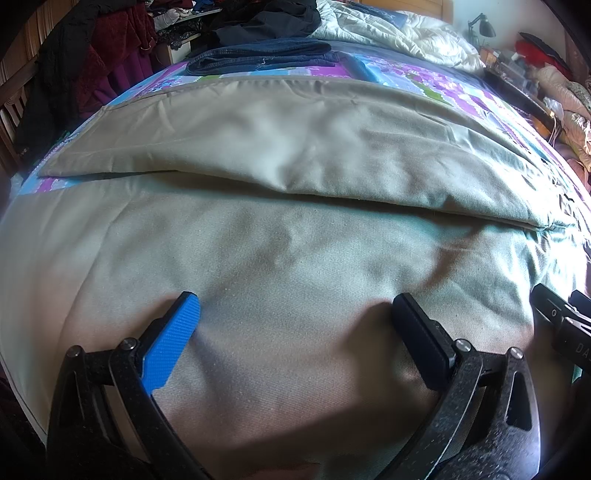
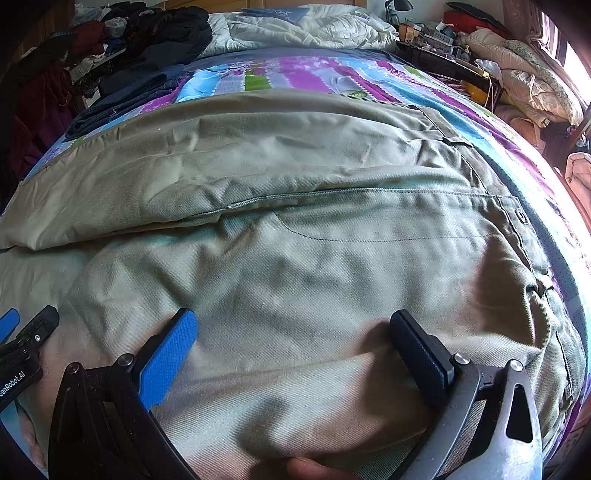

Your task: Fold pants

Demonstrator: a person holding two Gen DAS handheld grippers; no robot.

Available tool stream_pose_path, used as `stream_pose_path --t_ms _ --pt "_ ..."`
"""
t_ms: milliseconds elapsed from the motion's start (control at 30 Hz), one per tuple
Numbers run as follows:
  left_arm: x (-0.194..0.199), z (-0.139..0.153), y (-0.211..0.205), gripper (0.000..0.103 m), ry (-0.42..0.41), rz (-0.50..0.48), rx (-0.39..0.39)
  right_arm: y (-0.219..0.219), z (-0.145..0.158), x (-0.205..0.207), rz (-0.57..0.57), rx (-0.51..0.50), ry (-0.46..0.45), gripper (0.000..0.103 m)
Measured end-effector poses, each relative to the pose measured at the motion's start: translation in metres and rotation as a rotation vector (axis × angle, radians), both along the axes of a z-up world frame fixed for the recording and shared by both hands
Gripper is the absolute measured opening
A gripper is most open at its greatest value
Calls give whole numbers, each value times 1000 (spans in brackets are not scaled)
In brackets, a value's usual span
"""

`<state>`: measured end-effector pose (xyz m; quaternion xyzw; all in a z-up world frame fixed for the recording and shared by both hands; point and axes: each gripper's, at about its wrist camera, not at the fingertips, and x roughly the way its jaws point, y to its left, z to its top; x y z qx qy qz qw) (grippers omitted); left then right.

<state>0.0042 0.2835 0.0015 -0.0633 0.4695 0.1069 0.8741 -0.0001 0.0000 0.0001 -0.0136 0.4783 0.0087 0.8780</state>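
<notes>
Right wrist: creased khaki twill pants (image 2: 295,258).

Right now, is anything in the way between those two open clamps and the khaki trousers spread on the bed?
Nothing visible. The left gripper and right gripper hang open directly over the khaki cotton trousers, side by side.

Pants (image 1: 280,236) spread on bed (image 2: 369,79); folded jeans (image 1: 258,55) behind, far left; duvet (image 2: 295,27) at head.
</notes>
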Motion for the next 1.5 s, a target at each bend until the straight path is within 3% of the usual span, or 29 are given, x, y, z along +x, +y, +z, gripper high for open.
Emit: stream_pose_path --t_ms 1500 --pt "2 -2 -2 103 7 -2 26 2 -1 0 11 -9 -3 103"
